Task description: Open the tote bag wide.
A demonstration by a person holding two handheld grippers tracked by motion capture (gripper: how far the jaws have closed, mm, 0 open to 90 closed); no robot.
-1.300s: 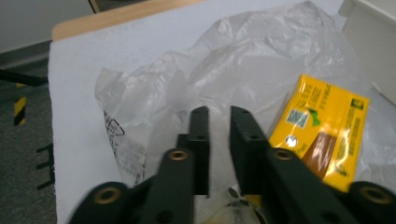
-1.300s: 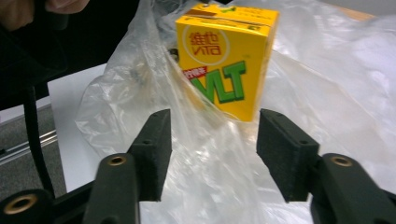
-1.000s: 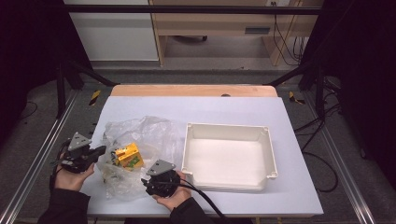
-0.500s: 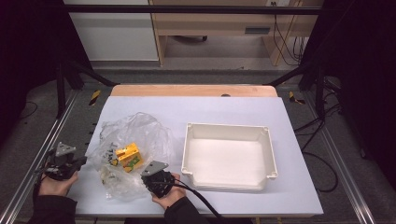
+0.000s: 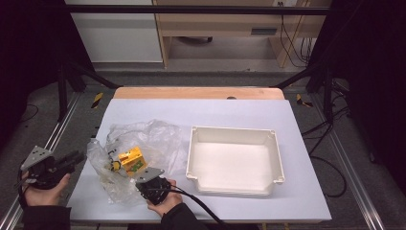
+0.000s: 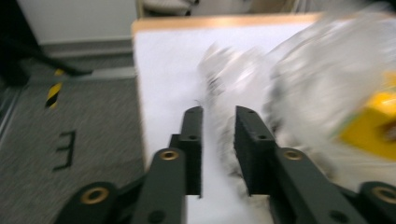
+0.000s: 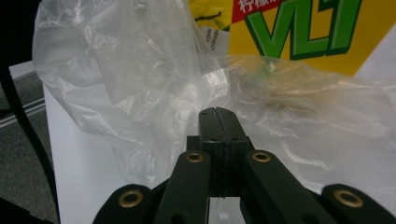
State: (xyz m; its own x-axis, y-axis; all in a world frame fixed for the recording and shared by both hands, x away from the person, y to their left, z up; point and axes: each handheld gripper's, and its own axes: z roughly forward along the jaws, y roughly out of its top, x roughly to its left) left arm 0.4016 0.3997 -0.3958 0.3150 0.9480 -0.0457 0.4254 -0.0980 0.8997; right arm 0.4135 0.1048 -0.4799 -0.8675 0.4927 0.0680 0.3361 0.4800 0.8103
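Right gripper [image 5: 147, 183] pinches the clear plastic bag [image 5: 143, 143], jaws pressed together on the film, yellow box [image 5: 131, 160] inside. Left gripper [image 5: 76, 157] off the table's [image 5: 239, 112] left edge, jaws just opened, slightly apart, nothing between them.

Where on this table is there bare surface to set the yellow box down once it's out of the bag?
Bare mat runs along the far edge behind the plastic bag and white tray, plus a strip right of the tray. The tray's floor is free too. Crowded: near-left corner, where bag, yellow box and right gripper sit.

Both grippers, left gripper [image 5: 72, 157] and right gripper [image 5: 152, 184], are black with brass-coloured rivets and grey three-cornered top plates; a black cable trails from the right one. The person wears dark sleeves.
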